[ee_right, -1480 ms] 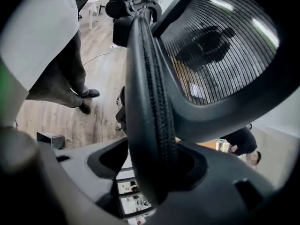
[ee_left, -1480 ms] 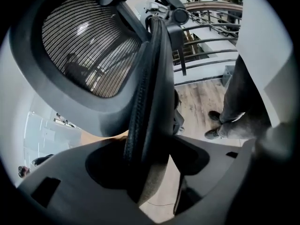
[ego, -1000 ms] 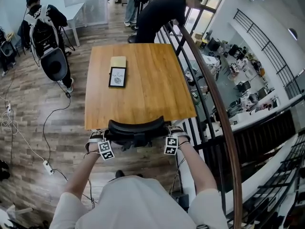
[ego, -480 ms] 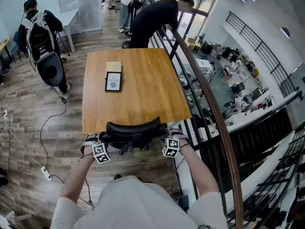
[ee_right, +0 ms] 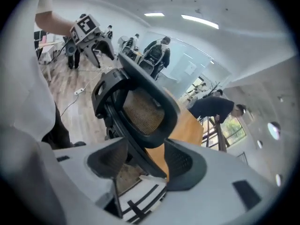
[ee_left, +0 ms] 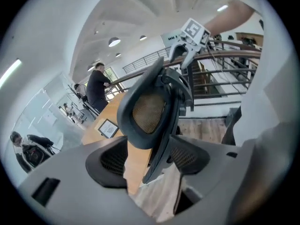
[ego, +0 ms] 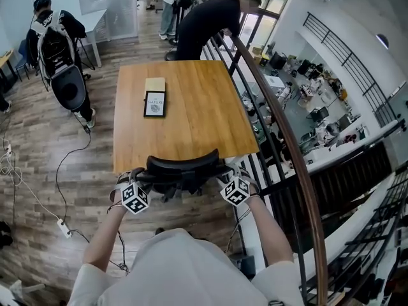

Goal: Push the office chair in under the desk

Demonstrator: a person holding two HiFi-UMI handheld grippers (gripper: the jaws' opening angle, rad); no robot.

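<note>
Since half a second ago, the office chair (ego: 182, 169) and both tools have shifted slightly up and to the right in the head view, and the chair's curved black backrest (ego: 183, 161) now overlaps the near edge of the desk (ego: 204, 116) at the centre of the frame. The left tool (ego: 129, 178) is at the backrest's left end and the right tool (ego: 233, 174) at its right end. In each gripper view the backrest's dark rim runs down between that tool's two jaws, which are clamped on it, with the mesh panel rising above them. The desk is a wooden slab filling the upper middle of the head view. On its far left part lies a small framed card (ego: 155, 104), with a tan pad (ego: 155, 84) touching its far edge. A curved railing (ego: 280, 139) runs down the right side of the frame, just beside the desk. At the top, a person (ego: 207, 18) in dark clothes bends over near the desk's far end. A cable (ego: 60, 171) trails over the wooden floor (ego: 38, 139) at the left.
</note>
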